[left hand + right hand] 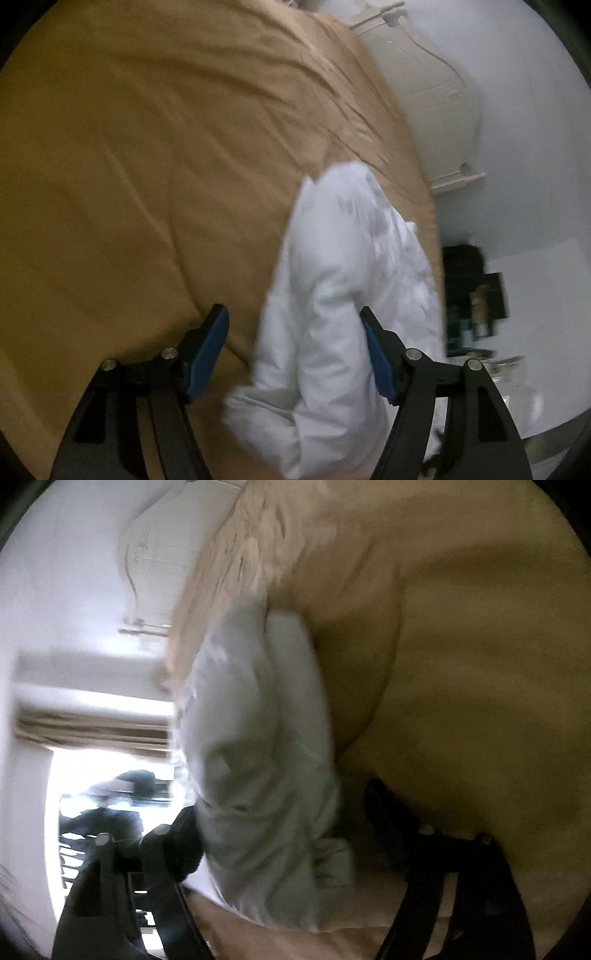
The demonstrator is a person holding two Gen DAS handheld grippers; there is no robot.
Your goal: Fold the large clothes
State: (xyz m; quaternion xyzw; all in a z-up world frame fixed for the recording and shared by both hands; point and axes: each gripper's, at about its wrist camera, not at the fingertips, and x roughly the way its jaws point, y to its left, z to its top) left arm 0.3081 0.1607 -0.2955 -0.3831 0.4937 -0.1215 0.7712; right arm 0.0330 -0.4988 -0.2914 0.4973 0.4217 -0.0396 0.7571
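Note:
A white garment (pixel 332 295) lies bunched and partly folded on a tan bed cover (pixel 129 166), close to the bed's edge. My left gripper (pixel 291 309) hovers over its near end with the jaws wide apart. The left blue pad (pixel 208 350) is over bare cover and the right one sits beside the cloth, so nothing is pinched. In the right wrist view the same white garment (pixel 251 757) runs up between the fingers of my right gripper (pixel 280 797). Those jaws also stand wide. The picture is blurred, and a gap shows at the right finger (pixel 384 819).
The tan bed cover (pixel 461 664) fills most of both views. A white carved bed end (pixel 424 92) stands beyond the bed's edge against a pale wall. Dark shelving with small items (pixel 469 295) sits past the garment. A bright doorway with dark shapes (pixel 103 805) lies left.

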